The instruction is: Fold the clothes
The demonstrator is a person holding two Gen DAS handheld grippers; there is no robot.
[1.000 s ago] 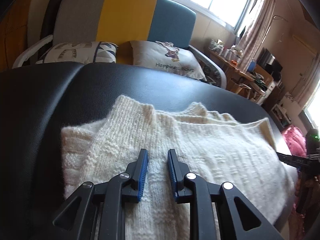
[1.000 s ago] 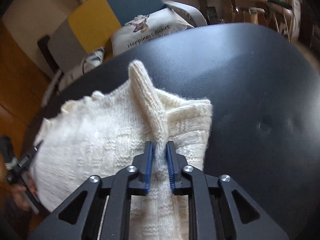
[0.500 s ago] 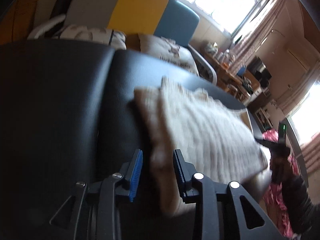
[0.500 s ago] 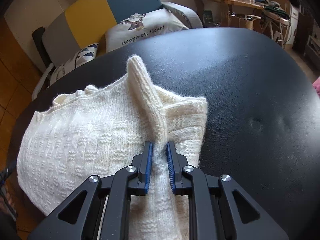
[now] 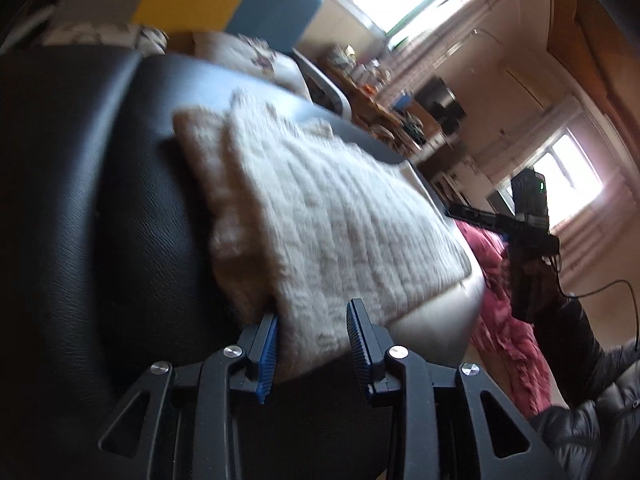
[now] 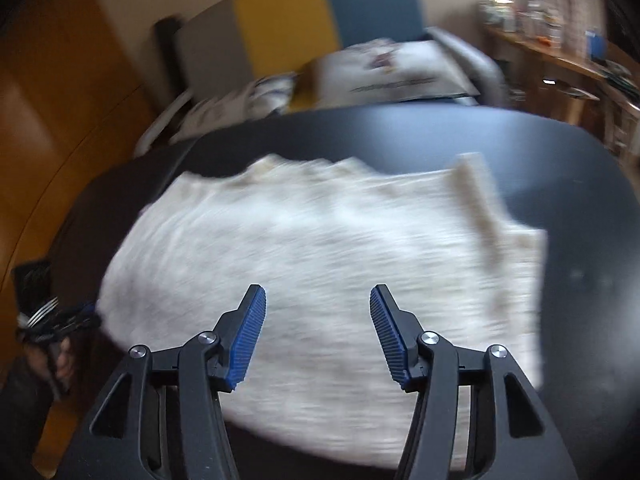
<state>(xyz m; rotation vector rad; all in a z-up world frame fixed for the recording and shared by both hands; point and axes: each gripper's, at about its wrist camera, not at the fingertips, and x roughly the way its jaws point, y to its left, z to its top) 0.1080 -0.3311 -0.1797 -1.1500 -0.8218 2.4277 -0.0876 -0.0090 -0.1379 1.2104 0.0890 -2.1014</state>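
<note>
The cream knitted sweater [image 6: 320,264] lies flat at the centre of the black padded tabletop [image 6: 580,208], partly folded: in the left wrist view one side panel is turned over along the left edge. In the right wrist view one ribbed strip [image 6: 480,208] stands raised at upper right of the garment.

The right gripper [image 6: 318,332] hovers over the near part of the sweater; its jaws are opening, with nothing clamped between them. The left gripper [image 5: 312,348] sits at the near corner, at lower centre of its frame, jaws apart with the corner between them; contact cannot be confirmed through blur.

Judgement: folding is partly complete. The raised strip needs flattening, and further folds appear to remain.
</note>
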